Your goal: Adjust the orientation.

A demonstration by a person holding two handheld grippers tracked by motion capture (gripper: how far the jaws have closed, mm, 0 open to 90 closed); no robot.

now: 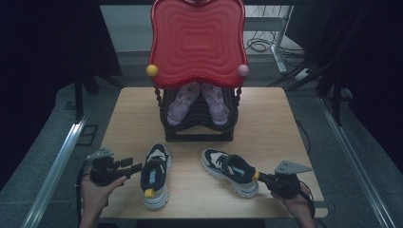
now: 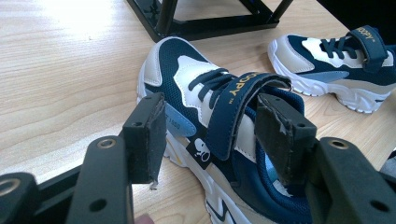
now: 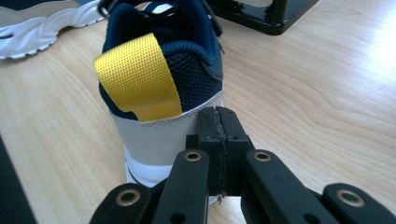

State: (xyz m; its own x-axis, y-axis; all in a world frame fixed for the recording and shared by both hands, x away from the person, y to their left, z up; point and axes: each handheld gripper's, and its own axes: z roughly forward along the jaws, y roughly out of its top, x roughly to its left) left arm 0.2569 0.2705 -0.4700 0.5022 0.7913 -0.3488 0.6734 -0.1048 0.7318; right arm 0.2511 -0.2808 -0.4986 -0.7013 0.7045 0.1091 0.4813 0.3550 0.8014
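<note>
A person's two hands work hand-held grippers over a pale wooden table [image 1: 128, 109], where two navy-and-white children's trainers with yellow heel loops lie near the front edge. The left trainer [image 1: 156, 175] sits toward the front left corner, toe pointing to the far edge. The right trainer [image 1: 230, 171] lies toward the front right corner, angled with its toe toward the table's middle and its heel toward the right front.

The left gripper [image 1: 134, 168] hovers just beside the left trainer's outer side, its fingers [image 2: 145, 137] spread wide; in the left gripper view they straddle the shoe's navy strap [image 2: 236, 109] without closing on it.

The right gripper [image 1: 260, 176] meets the heel of the right trainer. In the right gripper view its fingers [image 3: 208, 128] are pressed tightly together with nothing between them, their tips against the cream heel panel just below the yellow woven heel loop [image 3: 137, 77].

Behind the trainers, at the middle of the table, stands a black tiered shoe rack [image 1: 199, 128] holding a pair of pink-and-lilac children's shoes [image 1: 198, 102] side by side, toes toward the front. A red, wavy-ribbed plastic top [image 1: 197, 40] with a yellow ball [image 1: 152, 70] and a pink ball [image 1: 243, 70] at its front corners overhangs the rack.
</note>
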